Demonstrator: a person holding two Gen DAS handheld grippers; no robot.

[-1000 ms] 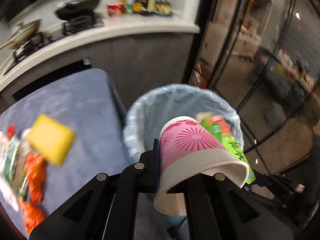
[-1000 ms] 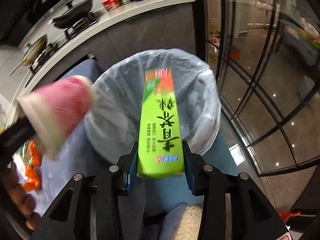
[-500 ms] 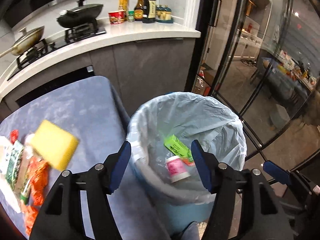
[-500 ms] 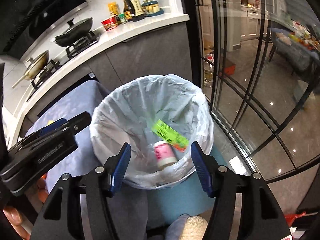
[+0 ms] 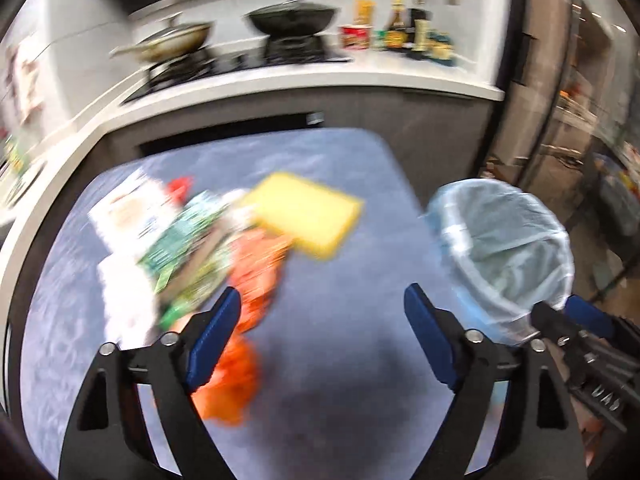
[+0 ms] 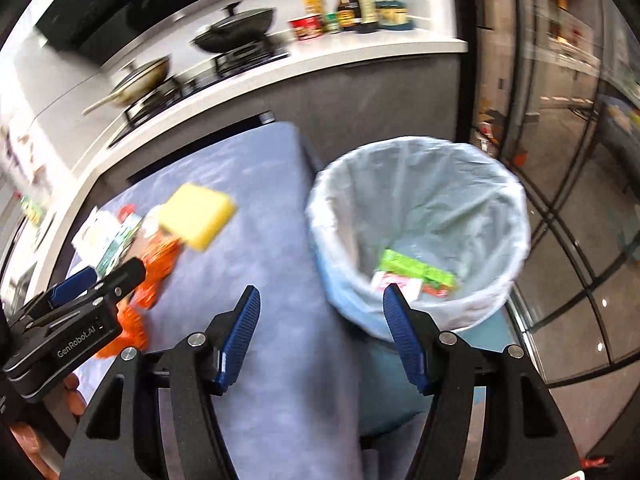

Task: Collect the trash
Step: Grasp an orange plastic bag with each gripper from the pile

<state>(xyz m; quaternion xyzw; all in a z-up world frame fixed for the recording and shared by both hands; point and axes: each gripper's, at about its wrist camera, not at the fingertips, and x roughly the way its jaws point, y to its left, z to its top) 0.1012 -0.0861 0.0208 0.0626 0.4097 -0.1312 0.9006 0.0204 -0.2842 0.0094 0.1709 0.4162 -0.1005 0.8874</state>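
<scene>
Kitchen setting: white counter (image 6: 360,56) with stove and pans at the back, blue-grey cloth table (image 5: 352,272) in front, glass doors to the right.

Left gripper (image 5: 320,336): jaws opening, already wide, nothing between them; aimed down at the table just right of the litter pile. Right gripper (image 6: 320,332): jaws parted partway, empty, straddling the table edge and the near rim of the bin (image 6: 420,232).

Beyond the left fingers: orange wrappers (image 5: 248,280), green packets (image 5: 184,248), white paper (image 5: 132,208) and a yellow sponge (image 5: 304,216), heaped together on the left half of the table; blurred, so exact overlaps hard to tell. Inside the lined bin, beside the table's right end: green box (image 6: 416,268) and a pink-and-white cup (image 6: 394,280) lying at the bottom.

Step in hand, judged from the layout: between drops, heading for the next pieces. Most of the pile not yet collected.

Next move calls for: lowering the left jaws over the nearest orange wrapper, pinching thin crinkly film flat against soft cloth without bunching the cloth; right gripper free for the sponge, bulky and springy, needing a wider bite.
</scene>
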